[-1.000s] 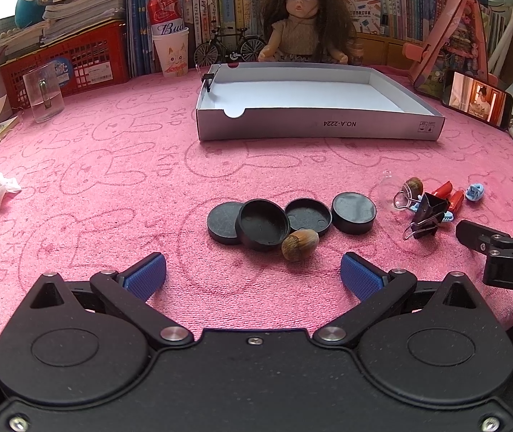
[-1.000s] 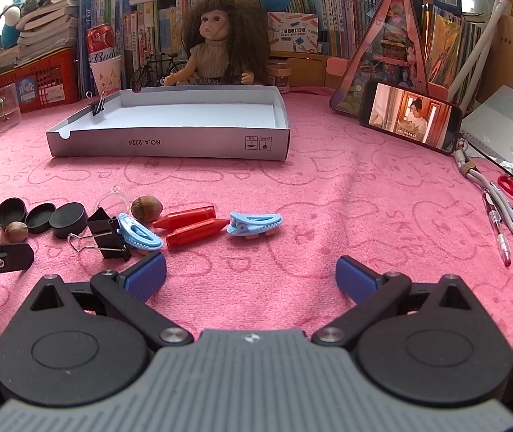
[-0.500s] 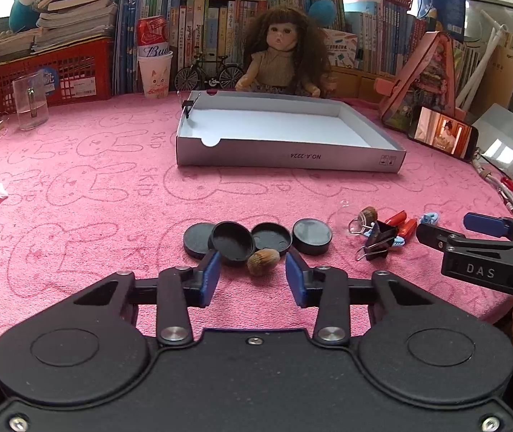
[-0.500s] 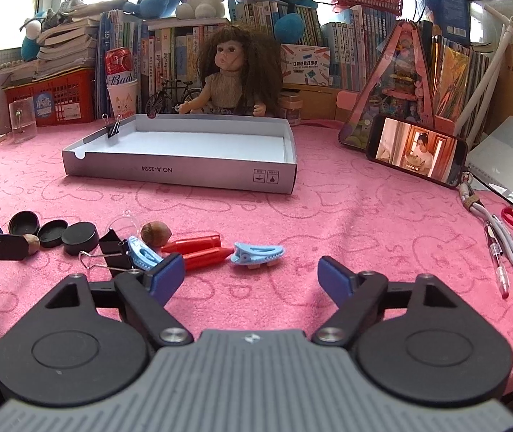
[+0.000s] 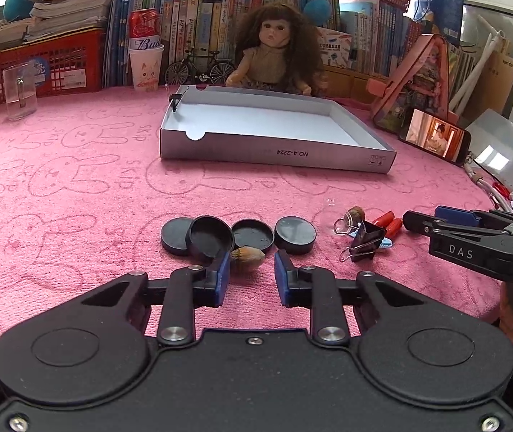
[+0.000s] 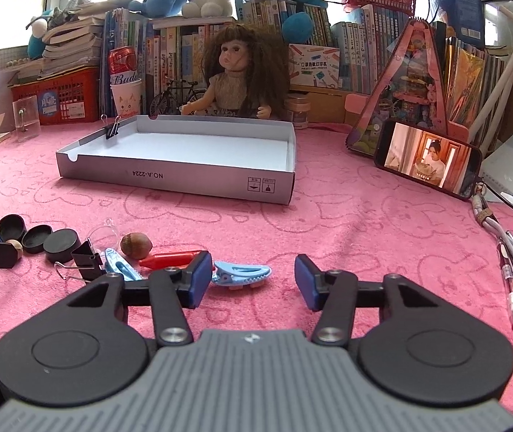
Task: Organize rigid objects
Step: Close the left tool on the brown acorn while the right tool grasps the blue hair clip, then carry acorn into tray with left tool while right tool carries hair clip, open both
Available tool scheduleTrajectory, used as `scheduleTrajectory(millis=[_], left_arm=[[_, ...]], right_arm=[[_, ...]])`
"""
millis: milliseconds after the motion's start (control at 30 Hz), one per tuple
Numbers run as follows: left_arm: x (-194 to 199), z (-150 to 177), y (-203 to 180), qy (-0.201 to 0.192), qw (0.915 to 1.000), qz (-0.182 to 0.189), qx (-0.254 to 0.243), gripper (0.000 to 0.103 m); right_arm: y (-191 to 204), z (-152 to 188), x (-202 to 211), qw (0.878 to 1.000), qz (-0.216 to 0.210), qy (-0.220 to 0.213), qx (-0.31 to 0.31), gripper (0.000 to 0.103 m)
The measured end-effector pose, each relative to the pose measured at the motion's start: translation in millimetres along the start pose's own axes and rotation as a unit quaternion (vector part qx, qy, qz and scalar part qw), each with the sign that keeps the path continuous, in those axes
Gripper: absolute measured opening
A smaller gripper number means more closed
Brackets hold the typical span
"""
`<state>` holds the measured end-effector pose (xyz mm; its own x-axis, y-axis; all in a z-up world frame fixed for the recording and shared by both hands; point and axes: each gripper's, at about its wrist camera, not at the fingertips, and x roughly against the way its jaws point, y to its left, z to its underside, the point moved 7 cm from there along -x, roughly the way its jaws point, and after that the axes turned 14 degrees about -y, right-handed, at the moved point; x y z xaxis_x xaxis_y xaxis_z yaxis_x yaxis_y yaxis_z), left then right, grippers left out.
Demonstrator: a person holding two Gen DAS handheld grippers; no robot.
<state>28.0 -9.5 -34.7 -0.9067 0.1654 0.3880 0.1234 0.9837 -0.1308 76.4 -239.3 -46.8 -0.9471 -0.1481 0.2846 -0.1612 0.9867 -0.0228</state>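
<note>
- The nut lies on the worktop, close in front of the black caps. It now sits between the tips of the left gripper.
- A second ago the left gripper's fingers stood wide apart; they have just been closing around the nut. A narrow gap remains. One pad is at the nut and the other shows a sliver of cloth, so I judge it not yet clamped.
- The right gripper has also just been closing, to about half its spread. A blue hair clip lies between its fingers, not pinched.
- Both hands appear to be in the grasp step, each on its own item. Nothing has been lifted.
- The box stands well beyond, with nothing inside it and a binder clip on its wall.
- Counted on the cloth:
  - four black caps
  - two nuts, the second by the clips
  - two blue hair clips, the other beside the loose binder clip
  - two red pieces
  - one loose binder clip
</note>
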Motion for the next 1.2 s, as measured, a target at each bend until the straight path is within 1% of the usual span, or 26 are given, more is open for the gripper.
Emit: scheduleTrajectory(millis=[167, 267, 300, 367, 467, 700, 900, 1067, 1200], left_arm=[[-6.2, 0.1, -1.5, -0.004, 1.0000, -0.004, -0.002, 0.025], [-8.0, 0.8, -2.7, -0.004, 1.0000, -0.003, -0.002, 0.025], [-8.2, 1.2, -2.6, -0.004, 1.0000, -0.002, -0.002, 0.025], [-9.3, 2.7, -3.2, -0.002, 1.0000, -0.001, -0.007, 0.017], [-8.2, 4.0, -6.4, -0.006, 0.9997, -0.001, -0.022, 0.016], [-2.5, -3.5, -16.3, -0.025, 0.9988, 0.017, -0.038, 0.016], [-11.6, -28.2, -10.4, -0.039, 0.9987, 0.018, -0.029, 0.016], [-35.3, -60.9, -0.4, -0.036, 0.9991, 0.019, -0.012, 0.016], [-62.0, -89.6, 6.7, -0.036, 0.9992, 0.015, 0.000, 0.016]], right_arm=[[3.3, 2.6, -1.6, 1.000, -0.006, 0.002, 0.004, 0.050], [4.1, 3.2, -0.9, 1.000, -0.007, 0.003, -0.001, 0.044], [4.2, 3.3, -0.2, 1.000, -0.006, 0.001, -0.003, 0.043], [4.4, 3.8, 1.3, 1.000, -0.005, 0.000, -0.008, 0.043], [4.7, 3.6, 3.9, 1.000, -0.003, -0.003, -0.013, 0.043], [6.3, -5.5, 6.9, 1.000, -0.003, -0.014, -0.008, 0.043], [2.8, -16.0, -5.7, 1.000, 0.002, -0.006, -0.025, 0.043], [-0.1, -33.6, -23.5, 0.999, 0.004, -0.002, -0.033, 0.043], [-5.6, -52.8, -45.1, 0.999, 0.005, 0.000, -0.052, 0.043]])
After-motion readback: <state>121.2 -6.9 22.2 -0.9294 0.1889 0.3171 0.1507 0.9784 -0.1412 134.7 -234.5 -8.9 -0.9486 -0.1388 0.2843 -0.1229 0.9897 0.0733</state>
